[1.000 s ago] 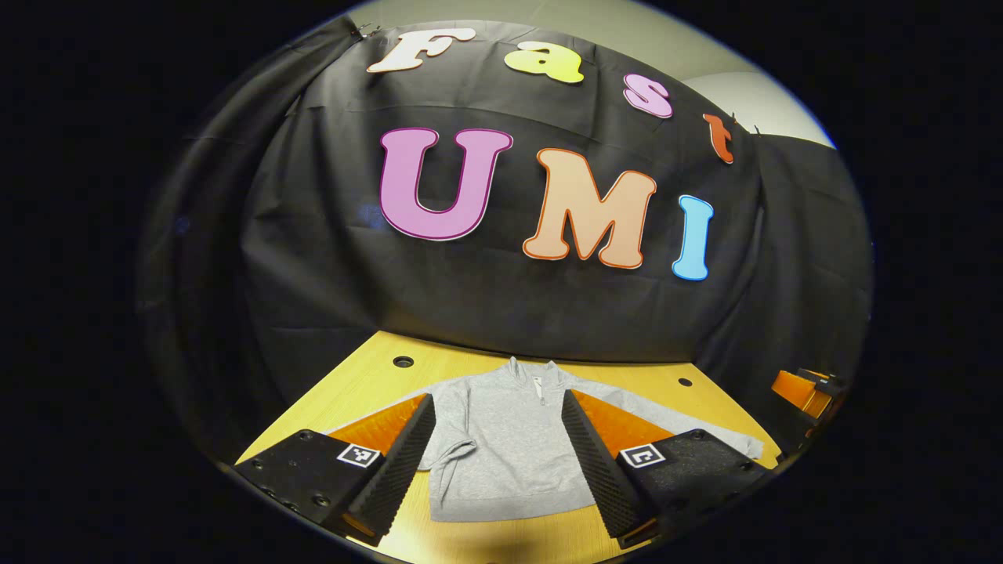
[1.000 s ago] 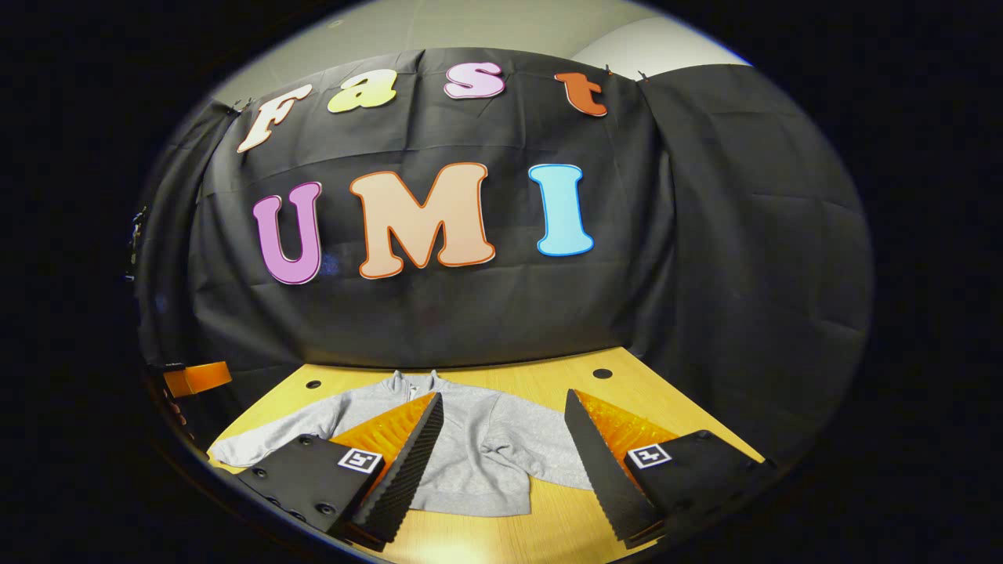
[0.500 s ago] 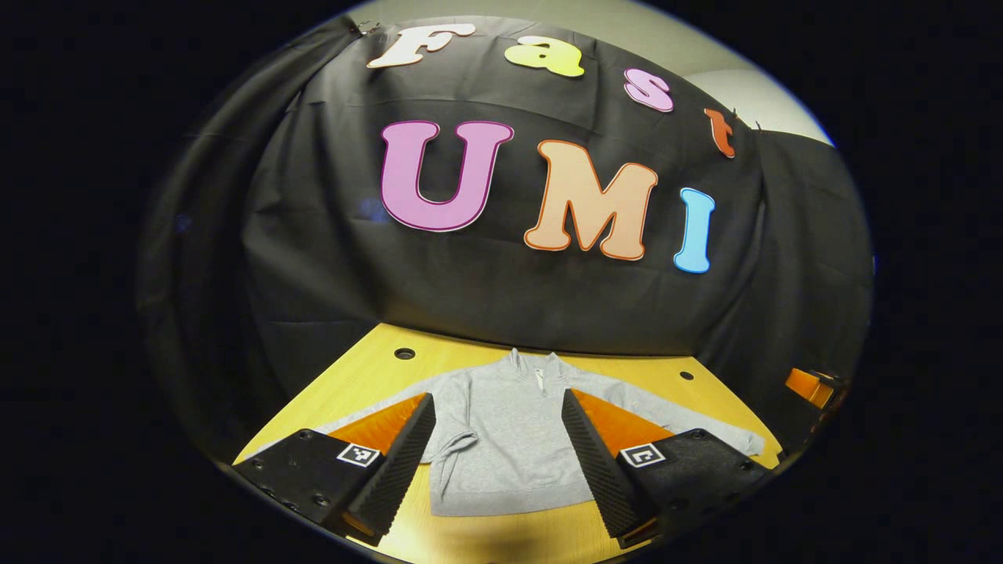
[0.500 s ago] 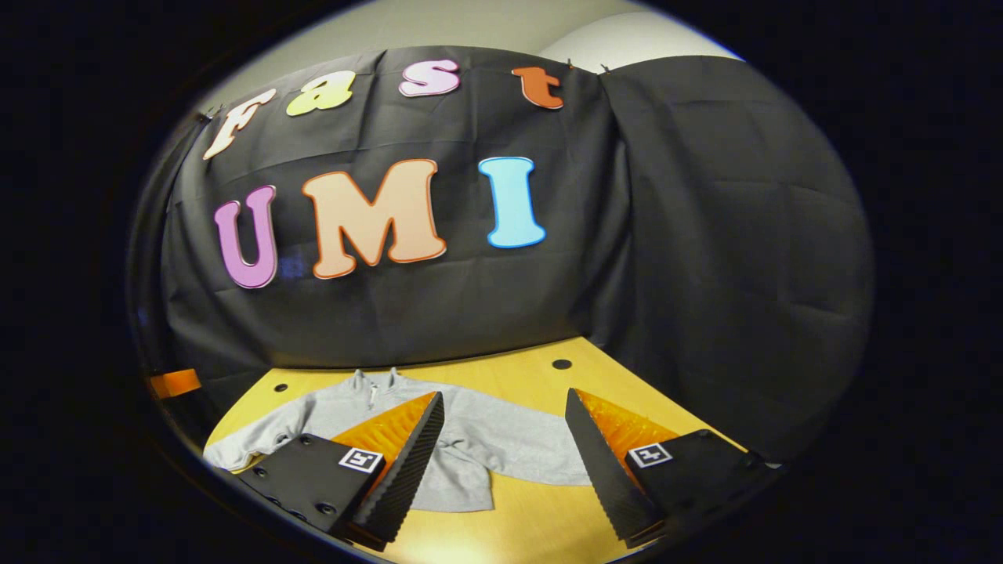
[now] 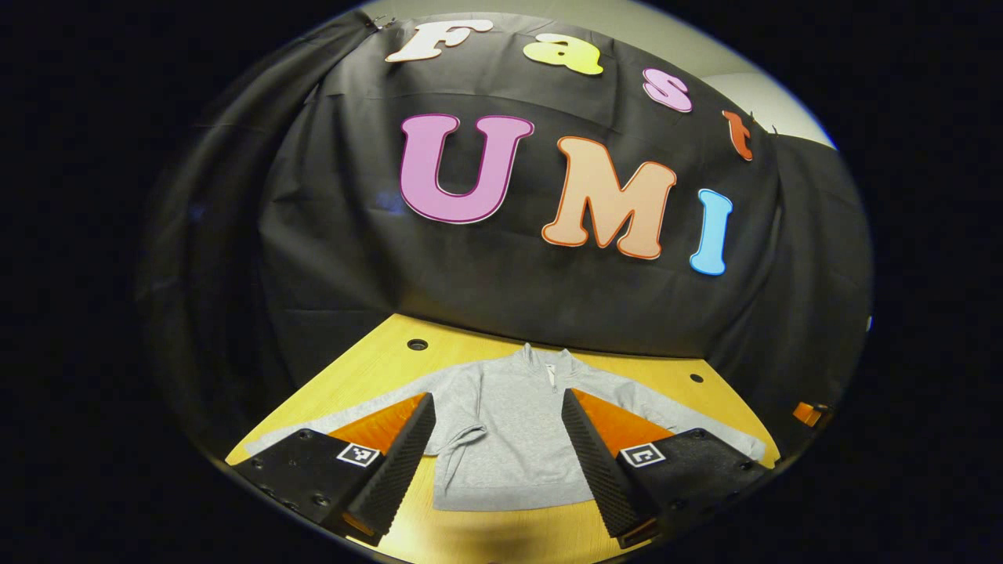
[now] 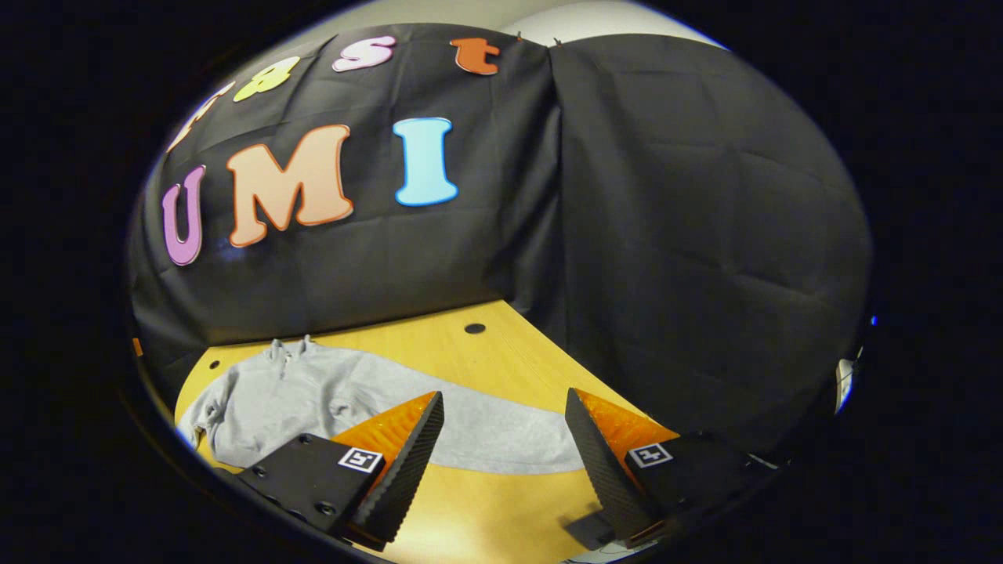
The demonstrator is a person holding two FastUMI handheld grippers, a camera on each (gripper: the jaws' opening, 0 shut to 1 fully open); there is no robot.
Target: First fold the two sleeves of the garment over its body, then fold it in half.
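Note:
A grey zip-neck sweatshirt [image 5: 509,442] lies flat on the wooden table [image 5: 368,376], collar toward the back wall. Both sleeves are spread out to the sides. One sleeve runs off behind the left finger and shows a small crease near the body; the other sleeve [image 5: 729,442] reaches the right side. My left gripper [image 5: 497,399] hovers open above the near hem, its fingers framing the body. In the right gripper view the sweatshirt [image 6: 305,395] lies to the left. Its near sleeve [image 6: 509,439] stretches between the fingers of my open right gripper [image 6: 503,398], which holds nothing.
Black cloth walls close the table at the back and right. Small round holes [image 5: 417,345] [image 6: 474,328] sit near the far table edge. An orange piece [image 5: 807,413] shows at the far right edge of the left gripper view. Bare wood [image 6: 486,509] lies under the right gripper.
The right gripper has swung to the right, over the outstretched sleeve, so the sweatshirt body slid left in its view. The left gripper drifted slightly. The garment has not moved.

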